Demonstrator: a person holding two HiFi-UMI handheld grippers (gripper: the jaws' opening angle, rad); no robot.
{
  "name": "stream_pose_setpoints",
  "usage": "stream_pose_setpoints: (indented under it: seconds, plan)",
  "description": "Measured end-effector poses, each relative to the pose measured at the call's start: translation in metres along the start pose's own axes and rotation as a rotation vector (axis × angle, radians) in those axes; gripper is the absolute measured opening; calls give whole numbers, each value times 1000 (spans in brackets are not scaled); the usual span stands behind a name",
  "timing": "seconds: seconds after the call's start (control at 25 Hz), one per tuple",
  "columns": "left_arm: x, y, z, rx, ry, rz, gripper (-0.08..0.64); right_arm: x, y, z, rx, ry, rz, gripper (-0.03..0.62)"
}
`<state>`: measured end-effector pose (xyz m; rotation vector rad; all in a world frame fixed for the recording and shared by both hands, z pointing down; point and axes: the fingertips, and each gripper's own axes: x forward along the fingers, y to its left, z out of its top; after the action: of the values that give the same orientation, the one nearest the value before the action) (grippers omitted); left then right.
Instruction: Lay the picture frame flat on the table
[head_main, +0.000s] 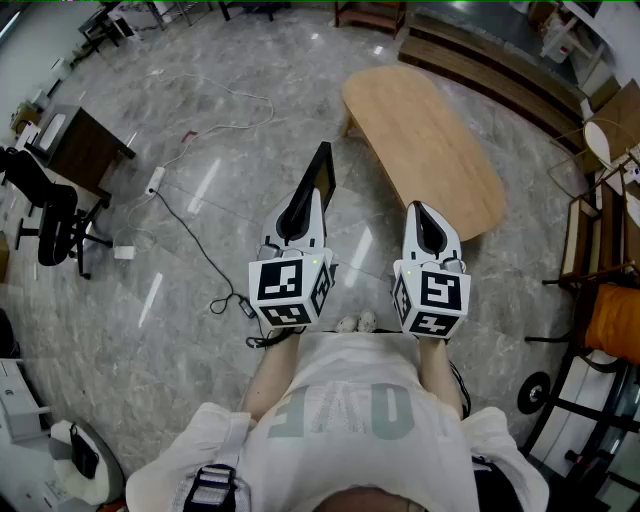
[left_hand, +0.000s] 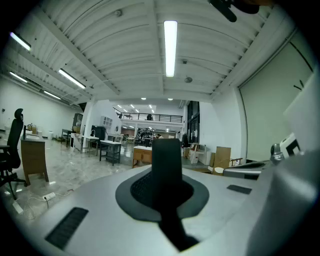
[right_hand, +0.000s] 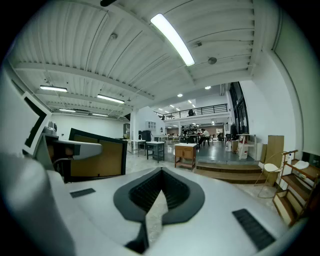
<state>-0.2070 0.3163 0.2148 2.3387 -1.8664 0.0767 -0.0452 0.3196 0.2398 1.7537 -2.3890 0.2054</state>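
My left gripper (head_main: 308, 205) is shut on the picture frame (head_main: 322, 170), a flat panel with a black border that stands on edge in the jaws, over the floor left of the table. Its black edge (left_hand: 166, 155) rises straight between the pads in the left gripper view. From the right gripper view the frame (right_hand: 97, 157) shows a brown face inside a black border, beside the left gripper (right_hand: 60, 147). My right gripper (head_main: 428, 218) is level with the left one, shut and holding nothing; its tips (right_hand: 161, 172) meet. The oval wooden table (head_main: 430, 140) lies ahead, its near end just beyond the right gripper.
A black office chair (head_main: 55, 215) and a dark desk (head_main: 80, 150) stand at the left. Cables and a power strip (head_main: 155, 180) trail over the marble floor. Wooden steps (head_main: 490, 60) run behind the table. Chairs and racks (head_main: 600, 260) crowd the right side.
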Motion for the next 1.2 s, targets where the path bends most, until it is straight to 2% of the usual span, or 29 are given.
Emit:
stream_pose_setpoints:
  seconds: [0.52, 0.88, 1.04, 1.2]
  plan:
    - [14, -16, 0, -5, -7, 10, 20, 4, -27, 0, 0, -20, 14, 6]
    - [19, -20, -3, 0, -29, 86, 20, 8, -58, -4, 89, -71, 67, 6]
    - [22, -6, 1, 3, -33, 123, 20, 16, -56, -2, 84, -75, 91, 6]
    - [31, -5, 10, 7, -55, 123, 20, 21, -60, 6, 94, -99, 111, 6]
